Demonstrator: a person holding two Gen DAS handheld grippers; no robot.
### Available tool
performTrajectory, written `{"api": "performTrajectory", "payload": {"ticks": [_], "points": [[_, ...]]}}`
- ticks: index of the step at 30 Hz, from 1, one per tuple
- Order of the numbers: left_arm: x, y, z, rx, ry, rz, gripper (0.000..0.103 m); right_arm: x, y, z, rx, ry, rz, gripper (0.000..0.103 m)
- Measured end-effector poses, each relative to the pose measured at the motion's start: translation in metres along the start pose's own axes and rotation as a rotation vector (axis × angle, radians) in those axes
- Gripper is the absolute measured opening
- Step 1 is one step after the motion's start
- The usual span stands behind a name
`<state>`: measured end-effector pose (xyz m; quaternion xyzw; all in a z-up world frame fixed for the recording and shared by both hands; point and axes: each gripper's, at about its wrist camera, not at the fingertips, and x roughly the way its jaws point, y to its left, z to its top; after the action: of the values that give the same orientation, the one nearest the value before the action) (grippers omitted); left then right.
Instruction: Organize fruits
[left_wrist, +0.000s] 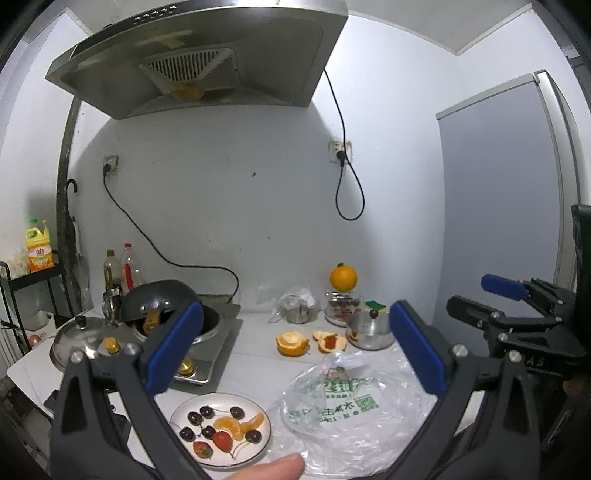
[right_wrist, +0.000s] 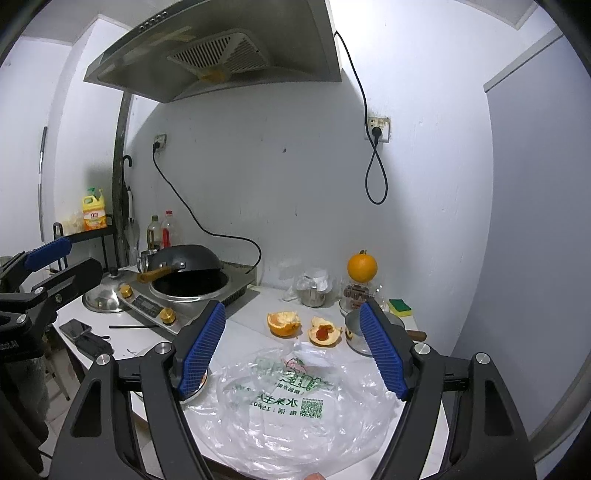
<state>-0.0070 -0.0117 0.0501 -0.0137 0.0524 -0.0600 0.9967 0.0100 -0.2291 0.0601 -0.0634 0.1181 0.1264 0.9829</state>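
- Left gripper (left_wrist: 295, 354) hangs above the counter, jaws wide, nothing between them
- Right gripper (right_wrist: 295, 350) spread wide too, gripping nothing
- White plate (left_wrist: 258, 454) holds cherries (left_wrist: 206, 411), orange segments (left_wrist: 236, 424) and strawberries (left_wrist: 222, 441), just beside the crumpled plastic bag (left_wrist: 351, 406)
- Whole orange (left_wrist: 343, 277) sits atop a jar at the back

Only readable stuff I can spot: green print on the clear plastic bag (right_wrist: 295, 398) lower center, showing "水果" and "电话" beside a QR code. The yellow bottle (right_wrist: 94, 210) label at left is too small.
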Motion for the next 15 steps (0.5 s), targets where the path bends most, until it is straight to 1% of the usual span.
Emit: {"api": "performTrajectory", "payload": {"ticks": [15], "points": [[0.005,-0.0019,-0.002,-0.003,0.027,-0.004,0.102,0.0048,0.0024,0.0004,-0.002,0.01,0.015,0.078]]}}
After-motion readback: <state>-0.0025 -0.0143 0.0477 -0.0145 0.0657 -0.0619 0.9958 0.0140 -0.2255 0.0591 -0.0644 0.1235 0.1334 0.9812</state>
